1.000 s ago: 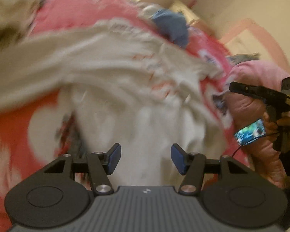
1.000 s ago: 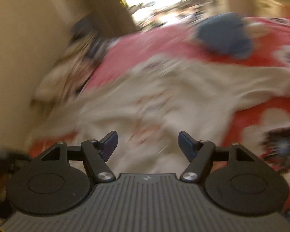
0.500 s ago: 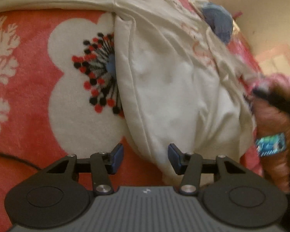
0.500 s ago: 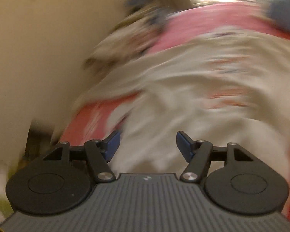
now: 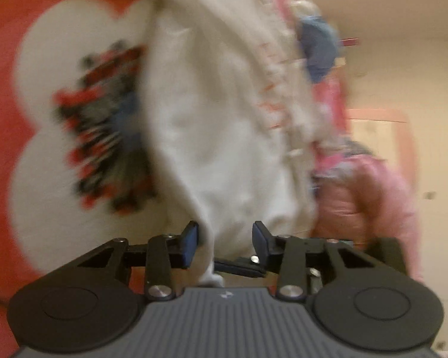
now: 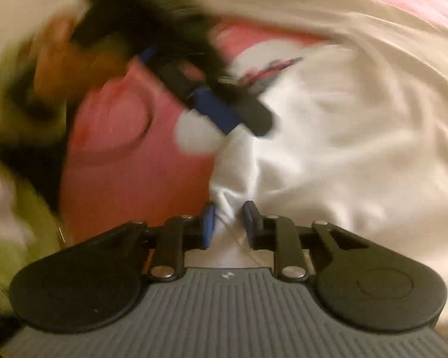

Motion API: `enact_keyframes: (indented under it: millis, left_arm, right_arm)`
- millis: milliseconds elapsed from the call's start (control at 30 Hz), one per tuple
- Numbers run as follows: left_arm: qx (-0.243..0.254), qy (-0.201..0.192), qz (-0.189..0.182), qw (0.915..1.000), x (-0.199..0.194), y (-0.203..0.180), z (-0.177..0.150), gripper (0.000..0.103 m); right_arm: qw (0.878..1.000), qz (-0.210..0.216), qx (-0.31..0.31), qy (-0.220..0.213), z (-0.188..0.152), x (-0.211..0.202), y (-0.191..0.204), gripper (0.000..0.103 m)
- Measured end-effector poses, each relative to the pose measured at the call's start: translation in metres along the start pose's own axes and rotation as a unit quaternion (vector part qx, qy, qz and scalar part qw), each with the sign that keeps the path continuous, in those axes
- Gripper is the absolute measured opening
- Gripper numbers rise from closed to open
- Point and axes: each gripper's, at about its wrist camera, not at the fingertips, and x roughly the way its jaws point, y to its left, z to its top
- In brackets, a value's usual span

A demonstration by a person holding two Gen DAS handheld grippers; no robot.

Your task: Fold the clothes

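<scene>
White garment (image 5: 224, 149): spread on the red floral blanket (image 5: 3, 89).
Left gripper (image 5: 225, 240): jaws closing, part open, garment edge between them.
Right gripper (image 6: 228, 223): jaws just closed, nearly together, pinching the garment's corner.

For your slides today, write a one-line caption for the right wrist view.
Right gripper pinches the edge of a white garment on a red floral blanket, with the left gripper just beyond.
</scene>
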Motion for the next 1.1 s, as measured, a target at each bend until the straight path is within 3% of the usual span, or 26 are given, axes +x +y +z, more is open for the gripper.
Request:
enact_keyframes:
  millis: [100, 300, 467, 600, 667, 733, 800, 833, 867, 933, 1033, 1100]
  left_arm:
    - [0.01, -0.022, -0.02, 0.9995, -0.001, -0.005, 0.003, 0.042]
    - [0.037, -0.034, 0.034, 0.9982, 0.002, 0.004, -0.013, 0.045]
    - [0.08, -0.015, 0.05, 0.9954, 0.013, 0.004, -0.044, 0.047]
    - [0.147, -0.006, 0.087, 0.9853, 0.038, -0.015, -0.064, 0.047]
    - [0.198, -0.007, 0.113, 0.9737, 0.049, -0.029, -0.073, 0.046]
    - [0.259, -0.008, 0.145, 0.9548, 0.051, -0.044, -0.086, 0.047]
    - [0.32, -0.008, 0.175, 0.931, 0.052, -0.058, -0.099, 0.047]
    - [0.344, -0.008, 0.188, 0.9199, 0.055, -0.064, -0.106, 0.047]
    - [0.363, -0.01, 0.201, 0.9097, 0.058, -0.068, -0.111, 0.047]
    - [0.396, -0.017, 0.23, 0.8889, 0.061, -0.075, -0.118, 0.046]
    - [0.429, -0.03, 0.269, 0.8618, 0.069, -0.082, -0.126, 0.043]
    - [0.446, -0.029, 0.277, 0.8505, 0.073, -0.085, -0.13, 0.043]
  right_arm:
    - [0.994, 0.001, 0.097, -0.055, -0.005, -0.024, -0.032, 0.013]
    - [0.963, 0.014, 0.248, -0.106, -0.02, -0.031, -0.084, 0.012]
    - [0.96, -0.003, 0.256, -0.114, -0.028, -0.033, -0.089, 0.012]
    - [0.959, -0.015, 0.252, -0.126, -0.035, -0.044, -0.093, 0.014]
    - [0.958, -0.012, 0.251, -0.141, -0.04, -0.059, -0.092, 0.016]
    - [0.962, -0.004, 0.226, -0.152, -0.044, -0.079, -0.082, 0.019]
    - [0.975, -0.018, 0.169, -0.146, -0.048, -0.092, -0.066, 0.036]
    - [0.981, -0.027, 0.139, -0.134, -0.047, -0.094, -0.059, 0.051]
    - [0.986, -0.043, 0.106, -0.118, -0.048, -0.094, -0.05, 0.057]
    - [0.995, -0.066, 0.031, -0.073, -0.051, -0.085, -0.034, 0.057]
    - [0.992, -0.11, -0.053, -0.021, -0.046, -0.055, -0.016, 0.053]
    - [0.988, -0.132, -0.077, -0.001, -0.04, -0.04, -0.013, 0.03]
